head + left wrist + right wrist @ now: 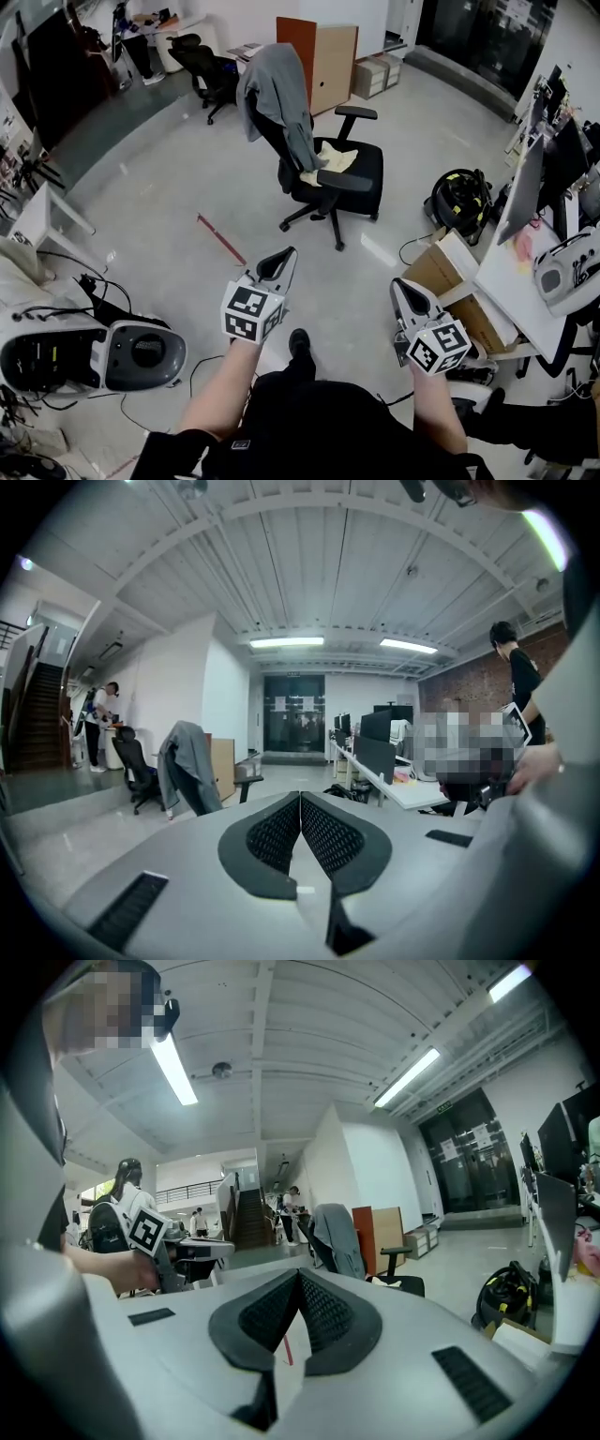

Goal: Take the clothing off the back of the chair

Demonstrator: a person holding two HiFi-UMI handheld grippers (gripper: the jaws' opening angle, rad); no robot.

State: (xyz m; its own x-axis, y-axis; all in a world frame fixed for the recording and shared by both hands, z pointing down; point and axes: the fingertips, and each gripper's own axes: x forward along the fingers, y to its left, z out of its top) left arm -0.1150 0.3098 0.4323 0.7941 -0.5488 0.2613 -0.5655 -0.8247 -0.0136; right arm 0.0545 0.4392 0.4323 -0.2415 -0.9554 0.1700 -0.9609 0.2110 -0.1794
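Note:
A grey garment (277, 94) hangs over the back of a black office chair (337, 178) in the middle of the floor. A pale yellow cloth (333, 159) lies on its seat. The garment (187, 766) shows far off in the left gripper view and again, as the garment (339, 1238), in the right gripper view. My left gripper (284, 256) and right gripper (399, 287) are both held low and near me, well short of the chair. Both are shut with nothing between the jaws.
A red stick (221, 238) lies on the floor between me and the chair. A cardboard box (459, 295) and desk (511, 272) stand to the right, a black bag (459, 199) beside them. A white-grey machine (103, 354) sits at left. Another black chair (208, 67) stands behind.

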